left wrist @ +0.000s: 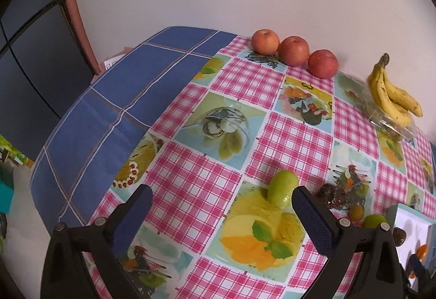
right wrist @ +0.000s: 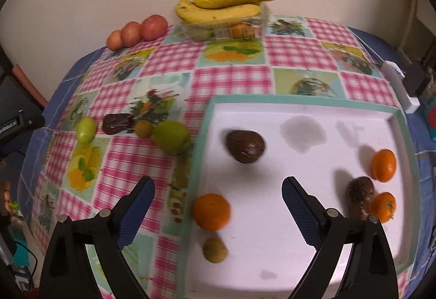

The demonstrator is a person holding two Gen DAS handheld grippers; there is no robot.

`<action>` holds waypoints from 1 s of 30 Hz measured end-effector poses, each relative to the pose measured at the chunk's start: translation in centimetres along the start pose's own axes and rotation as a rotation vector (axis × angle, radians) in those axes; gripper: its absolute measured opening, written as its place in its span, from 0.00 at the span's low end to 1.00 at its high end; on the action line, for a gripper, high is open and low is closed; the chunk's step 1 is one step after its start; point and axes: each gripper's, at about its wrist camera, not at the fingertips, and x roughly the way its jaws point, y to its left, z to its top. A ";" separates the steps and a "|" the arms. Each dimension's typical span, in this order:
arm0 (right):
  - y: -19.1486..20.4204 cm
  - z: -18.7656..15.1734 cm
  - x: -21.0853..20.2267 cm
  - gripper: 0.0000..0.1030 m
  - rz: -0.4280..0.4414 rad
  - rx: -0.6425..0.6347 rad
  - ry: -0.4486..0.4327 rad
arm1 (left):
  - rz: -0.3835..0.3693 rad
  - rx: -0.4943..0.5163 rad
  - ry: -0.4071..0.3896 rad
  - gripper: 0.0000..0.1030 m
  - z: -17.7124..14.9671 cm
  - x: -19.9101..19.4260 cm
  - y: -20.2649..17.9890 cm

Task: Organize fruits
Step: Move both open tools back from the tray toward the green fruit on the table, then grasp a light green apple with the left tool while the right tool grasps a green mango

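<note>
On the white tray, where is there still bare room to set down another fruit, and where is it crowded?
The tray is bare across its far strip and in the middle, between the dark avocado and the right-hand oranges. Crowded: the left edge, with an orange and kiwi, and the right side.

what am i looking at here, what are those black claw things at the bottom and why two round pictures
Each picture comes from a fisheye camera on a hand-held gripper that a person carries, one per hand; the lens bends the view round. The black claws with blue pads are its two fingers.

The left hand-held gripper is open and empty over a checked tablecloth, near a green fruit. Behind stand three apples and bananas on a clear box.

The right hand-held gripper is open too, holding nothing, over a white tray with oranges, such as one near its left edge, and dark brown fruits.
</note>
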 end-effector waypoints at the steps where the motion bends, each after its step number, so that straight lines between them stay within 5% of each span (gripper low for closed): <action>1: 0.4 0.1 0.0 0.92 0.011 -0.009 -0.006 | -0.003 -0.006 0.002 1.00 0.1 0.1 0.2; 12: 3.2 1.7 -0.5 0.92 0.048 -0.062 -0.065 | -0.118 -0.050 0.003 1.00 1.3 1.1 0.7; 23: 4.8 4.3 0.5 0.91 0.038 -0.042 -0.066 | -0.131 -0.028 0.044 0.99 1.3 3.2 -1.6; 30: 6.0 5.2 2.6 0.75 0.034 -0.070 -0.029 | -0.188 -0.038 0.116 0.88 0.8 5.9 -2.6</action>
